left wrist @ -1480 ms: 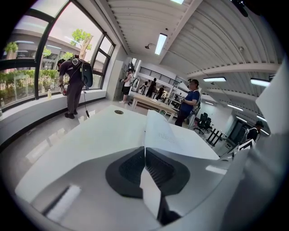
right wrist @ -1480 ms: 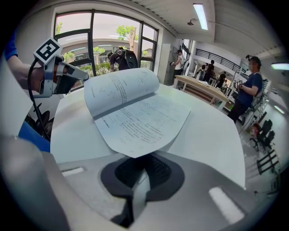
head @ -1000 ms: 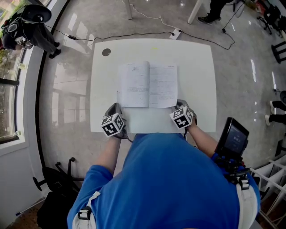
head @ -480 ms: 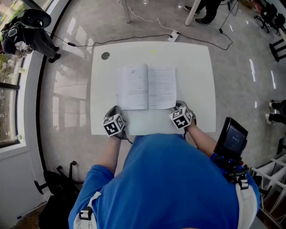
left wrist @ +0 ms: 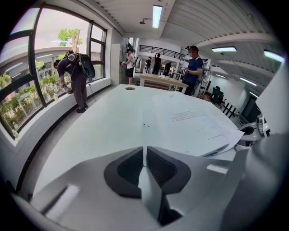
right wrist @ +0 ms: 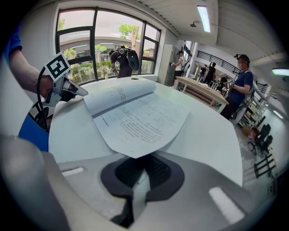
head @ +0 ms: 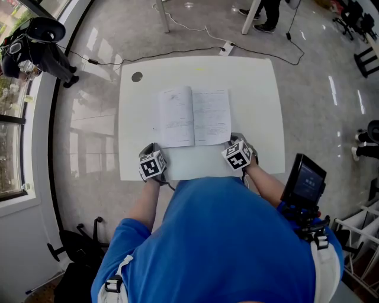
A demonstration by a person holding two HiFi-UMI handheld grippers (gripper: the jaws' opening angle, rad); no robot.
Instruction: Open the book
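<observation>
White tbl (head: 254, 100) w/ open book (head: 193, 116)

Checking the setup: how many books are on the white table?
1: a book, lying open near the middle of the white table; none seems hidden.

Print on the book (head: 193, 116): too small to read from overhead. Its near-right page corner (right wrist: 135, 151) drapes over the right gripper (right wrist: 141, 168), covering where the pads meet. Beyond the book, a person (head: 267, 12) is cut off by the top edge, legs only.
</observation>
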